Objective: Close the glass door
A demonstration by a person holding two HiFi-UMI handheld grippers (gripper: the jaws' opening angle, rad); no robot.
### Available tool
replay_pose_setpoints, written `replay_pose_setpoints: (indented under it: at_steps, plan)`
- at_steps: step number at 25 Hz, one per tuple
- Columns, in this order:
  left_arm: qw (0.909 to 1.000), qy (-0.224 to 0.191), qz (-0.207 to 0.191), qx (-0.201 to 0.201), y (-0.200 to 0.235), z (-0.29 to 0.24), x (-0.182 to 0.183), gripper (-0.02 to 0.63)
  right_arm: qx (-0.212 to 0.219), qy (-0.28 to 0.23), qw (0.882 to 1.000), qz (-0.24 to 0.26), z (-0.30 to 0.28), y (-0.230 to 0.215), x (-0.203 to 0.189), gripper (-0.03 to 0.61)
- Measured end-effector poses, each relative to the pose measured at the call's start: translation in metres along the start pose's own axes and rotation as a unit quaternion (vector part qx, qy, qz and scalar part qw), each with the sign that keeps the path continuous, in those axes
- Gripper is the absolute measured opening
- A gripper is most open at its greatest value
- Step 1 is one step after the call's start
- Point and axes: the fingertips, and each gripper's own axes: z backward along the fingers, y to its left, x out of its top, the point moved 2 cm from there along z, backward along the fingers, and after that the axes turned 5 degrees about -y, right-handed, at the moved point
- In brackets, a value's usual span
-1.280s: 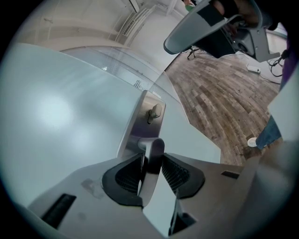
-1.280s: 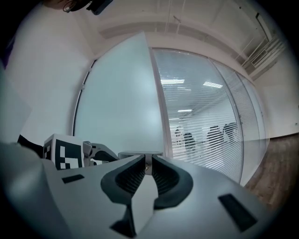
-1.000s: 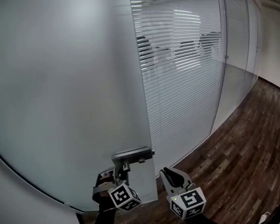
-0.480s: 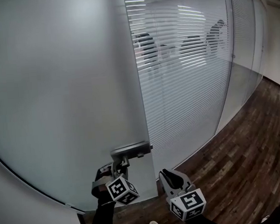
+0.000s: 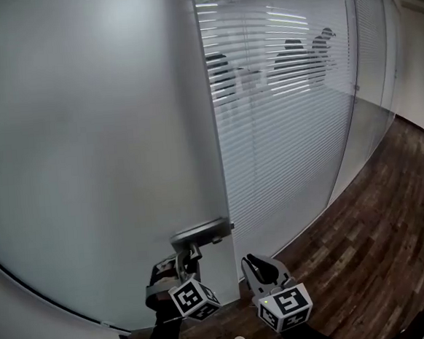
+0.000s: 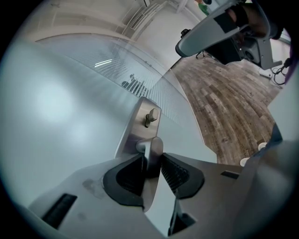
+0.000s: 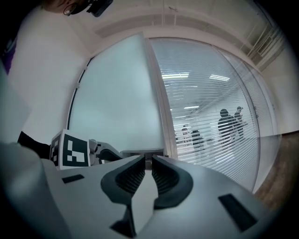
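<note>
Nearest the camera, the right gripper hangs free just right of the door's edge, its jaws drawn almost together with nothing between them. Just beside it, the left gripper has its jaws clamped on the lever of the metal handle, which sticks out from a lock plate bearing a small knob. Beyond them the frosted glass door fills the left of the head view, its handle edge upright against the striped glass wall, with the wood floor running off to the right.
</note>
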Motion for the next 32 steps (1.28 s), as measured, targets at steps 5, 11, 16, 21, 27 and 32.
replay_pose_setpoints:
  at_steps: [5,11,16,21,27,32]
  plan:
    - [0.9997,0.014,0.016,-0.008,0.023,-0.016,-0.003,0.118,-0.005,-0.001,1.0,-0.003,-0.041,-0.002,0.008,0.04]
    - [0.9991,0.029,0.028,-0.015,0.053,-0.022,0.002,0.118,-0.011,-0.004,1.0,-0.008,-0.078,-0.008,0.027,0.04]
    - [0.999,0.028,0.029,-0.016,0.057,-0.043,-0.004,0.117,-0.019,-0.007,1.0,-0.004,-0.102,-0.015,0.019,0.04]
    - [0.9987,0.036,0.036,-0.005,0.07,-0.054,-0.008,0.117,-0.017,0.005,1.0,-0.01,-0.113,-0.012,0.011,0.04]
    - [0.9987,0.033,0.039,0.0,0.071,-0.077,-0.016,0.117,-0.002,0.014,1.0,-0.001,-0.127,-0.024,-0.005,0.04]
    - [0.9984,0.037,0.041,0.013,0.077,-0.086,-0.019,0.117,0.018,0.016,1.0,-0.004,-0.139,-0.028,-0.001,0.04]
